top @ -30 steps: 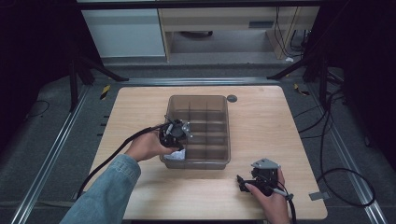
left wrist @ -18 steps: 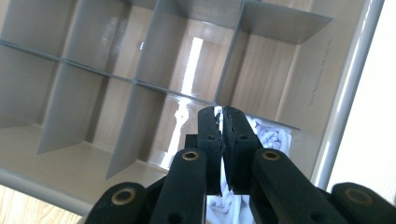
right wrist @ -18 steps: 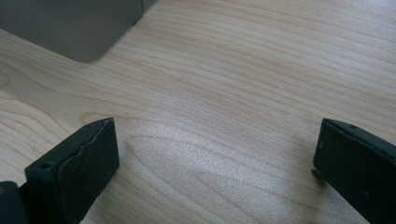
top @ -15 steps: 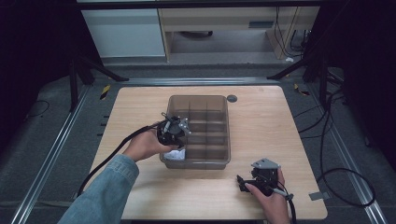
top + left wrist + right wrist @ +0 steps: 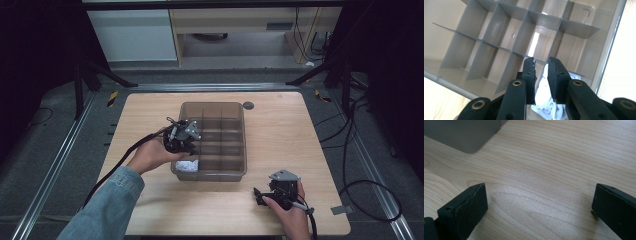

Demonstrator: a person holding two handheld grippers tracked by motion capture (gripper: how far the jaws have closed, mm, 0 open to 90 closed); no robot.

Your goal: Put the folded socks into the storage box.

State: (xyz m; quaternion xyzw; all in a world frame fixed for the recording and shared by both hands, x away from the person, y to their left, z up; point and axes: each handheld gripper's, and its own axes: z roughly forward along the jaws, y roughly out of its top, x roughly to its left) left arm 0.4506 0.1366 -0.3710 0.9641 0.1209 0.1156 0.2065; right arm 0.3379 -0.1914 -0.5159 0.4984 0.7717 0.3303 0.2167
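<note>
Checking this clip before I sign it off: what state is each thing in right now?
Left gripper: over the organizer's near-left compartment, jaws just opening, a narrow gap between them, white cloth behind.
White cloth: crumpled, lying in that near-left compartment.
Divided organizer box: upright on the table, no lid, its other compartments look empty.
Right gripper: jaws wide open, nothing between them, low over bare wood.
Table: bare wood around the box.

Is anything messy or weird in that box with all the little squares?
Nothing looks broken or spilled. The one untidy thing is a crumpled white cloth bunched in the near-left compartment of the grey divider box. The left claw, its jaws just opening, stands over it. The other compartments look empty.
</note>
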